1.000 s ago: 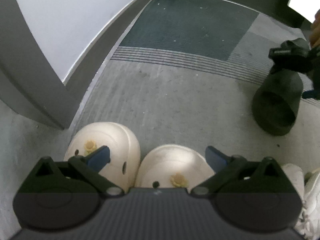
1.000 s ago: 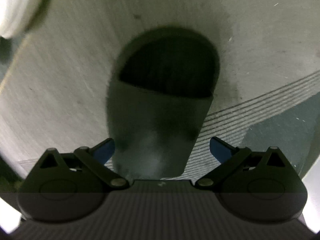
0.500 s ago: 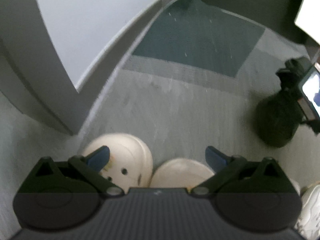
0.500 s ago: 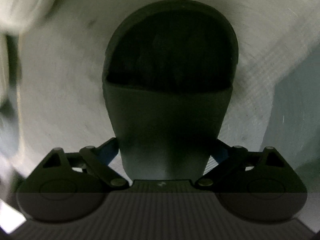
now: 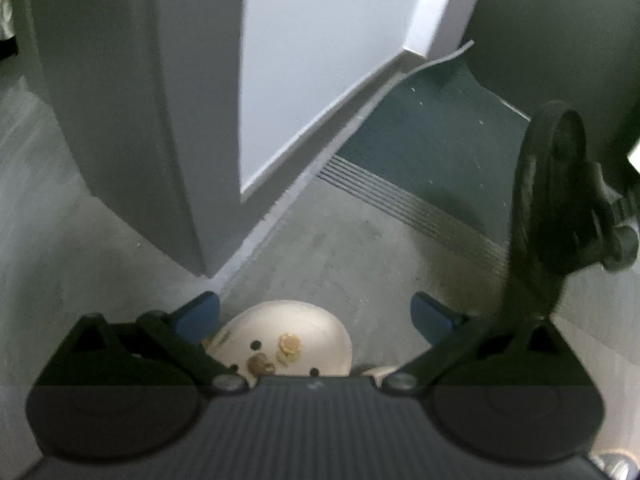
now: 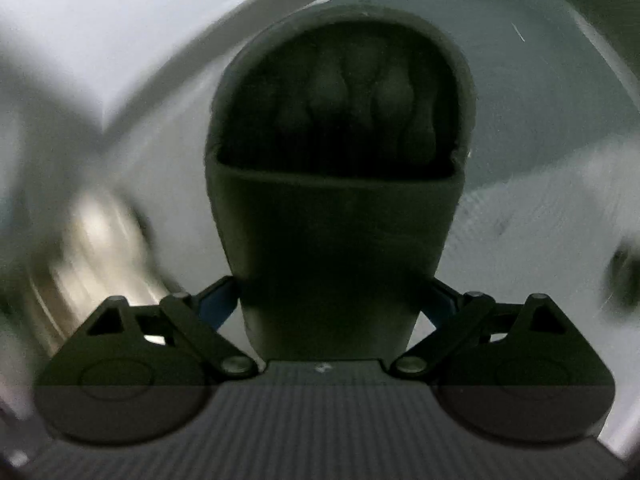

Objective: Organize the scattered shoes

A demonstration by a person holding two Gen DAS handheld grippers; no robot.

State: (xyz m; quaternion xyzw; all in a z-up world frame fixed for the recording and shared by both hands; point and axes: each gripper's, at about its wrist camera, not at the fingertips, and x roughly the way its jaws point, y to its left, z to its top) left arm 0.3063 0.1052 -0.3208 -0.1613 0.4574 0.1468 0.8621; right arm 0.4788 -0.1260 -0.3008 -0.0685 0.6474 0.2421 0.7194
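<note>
Right claw (image 6: 334, 300) gripped wide on a black slide (image 6: 340, 208), blue pads pressed to its sides at the near end, strap and open end pointing far; slide is lifted off the floor, background blurred. Left claw (image 5: 316, 312) spread open, holding nothing, hanging over a cream clog (image 5: 284, 340) on the grey floor (image 5: 340, 256). In the left view the slide shows edge-on at right, beside the wall corner (image 5: 180, 160).

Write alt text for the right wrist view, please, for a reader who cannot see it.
The right gripper holds a dark slide sandal by its strap end, open heel end pointing away from the camera. Behind it the grey floor and a pale wall are blurred.
</note>
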